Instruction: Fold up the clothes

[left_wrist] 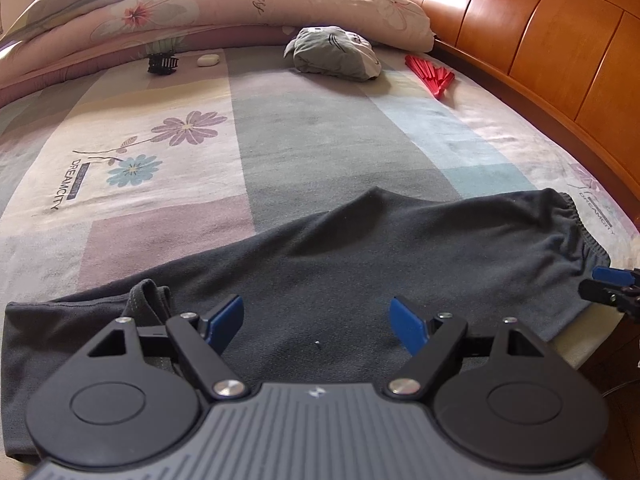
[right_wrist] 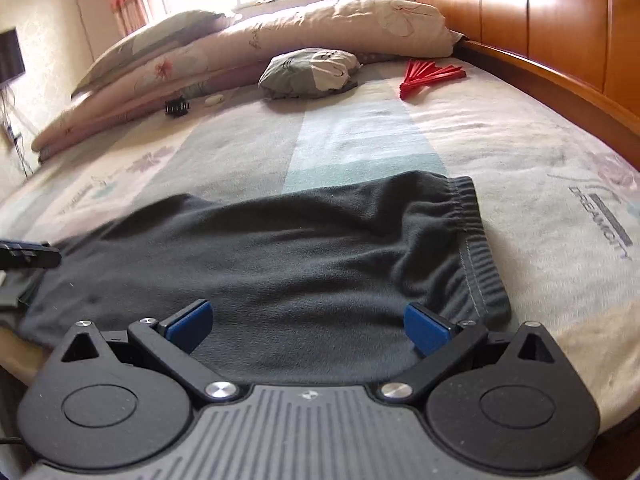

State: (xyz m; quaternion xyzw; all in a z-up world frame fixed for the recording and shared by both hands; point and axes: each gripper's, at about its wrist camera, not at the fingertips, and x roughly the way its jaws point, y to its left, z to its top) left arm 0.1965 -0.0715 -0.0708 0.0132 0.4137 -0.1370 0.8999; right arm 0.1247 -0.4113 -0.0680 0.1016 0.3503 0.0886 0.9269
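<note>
**Dark trousers flat along near bed edge, both tongs released above them**

Progress: the dark grey trousers (left_wrist: pixel 340 260) lie spread lengthwise along the near edge of the bed (left_wrist: pixel 280 128), one layer over the other as far as I can judge, legs running to the left and the elastic waistband (right_wrist: pixel 476 240) to the right. They look halved along their length already. No crosswise fold shows yet, and a small flap of cloth (left_wrist: pixel 148 296) near the leg end is turned up. Judgement: early to middle; the folds bringing legs toward waist remain.

Left gripper (left_wrist: pixel 318 318): jaws wide apart, nothing between the blue pads, hovering above the middle of the trousers, a little toward the leg side. Contact with the cloth cannot be told.

Right gripper (right_wrist: pixel 308 324): likewise released and empty, above the near hem just left of the waistband's near corner. The right wrist picture is slightly blurred.

Each tong's tip shows at the side margin of the other's view, so the two are well apart along the garment.

Farther back: bare patterned sheet, then a grey cushion (left_wrist: pixel 332 54), red folding fan (left_wrist: pixel 430 76), black hair clip (left_wrist: pixel 162 64), small white object (left_wrist: pixel 208 60), and folded quilts (left_wrist: pixel 240 8) at the far edge. Wooden headboard (left_wrist: pixel 540 40) on the right side.
</note>
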